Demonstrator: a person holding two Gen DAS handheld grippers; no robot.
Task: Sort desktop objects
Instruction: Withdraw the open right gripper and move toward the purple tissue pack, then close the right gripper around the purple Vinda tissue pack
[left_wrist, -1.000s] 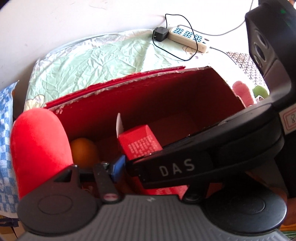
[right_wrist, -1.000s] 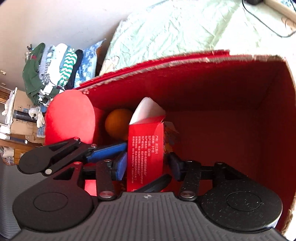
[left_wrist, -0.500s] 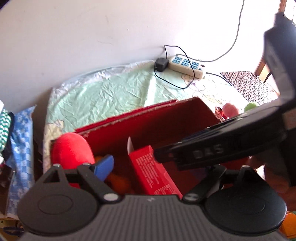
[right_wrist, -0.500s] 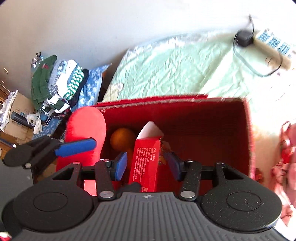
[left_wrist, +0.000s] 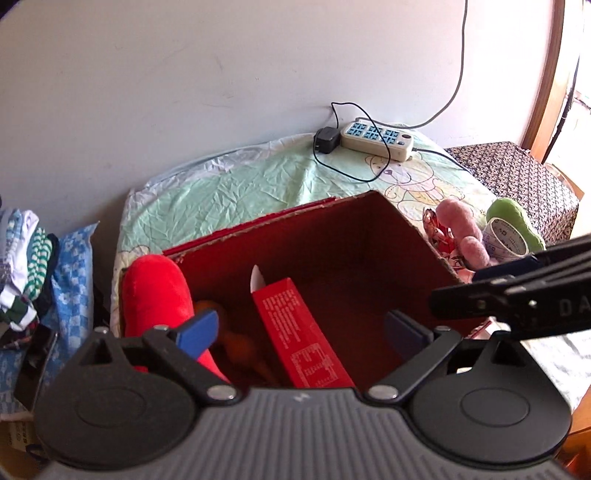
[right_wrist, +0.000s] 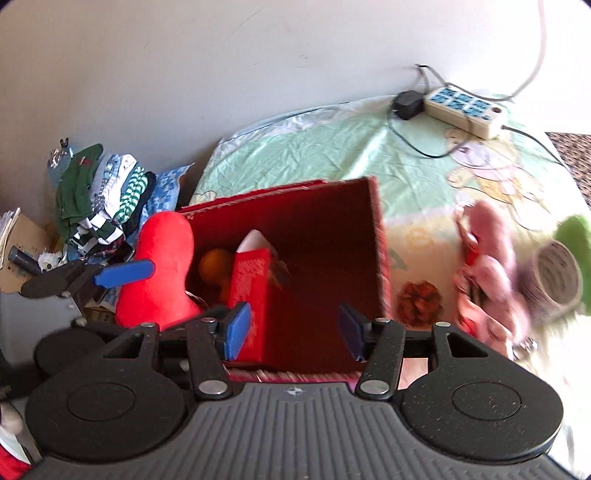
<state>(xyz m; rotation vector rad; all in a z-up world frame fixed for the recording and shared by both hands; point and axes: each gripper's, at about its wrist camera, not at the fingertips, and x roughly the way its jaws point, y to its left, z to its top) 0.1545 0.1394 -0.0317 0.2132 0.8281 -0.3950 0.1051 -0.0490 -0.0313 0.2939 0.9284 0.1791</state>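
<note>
The red carton (right_wrist: 248, 291) stands tilted inside the red box (right_wrist: 325, 236) beside the plush (right_wrist: 162, 266) and orange (right_wrist: 214, 260), judged sorted, while both the left gripper (left_wrist: 301, 328) and right gripper (right_wrist: 291, 328) hover above with jaws wide apart and empty, free for the tape roll (left_wrist: 504, 236) outside.

power strip (left_wrist: 376, 140) by the wall (charger (left_wrist: 325, 139) plugged in) — folded clothes (right_wrist: 99, 192) stacked left.

Ahead of the fingers (right_wrist: 236, 328), a red cardboard carton (right_wrist: 249, 295) is stood inside the open red cardboard box (right_wrist: 332, 236), with a red plush toy (right_wrist: 162, 266) to its left.
</note>
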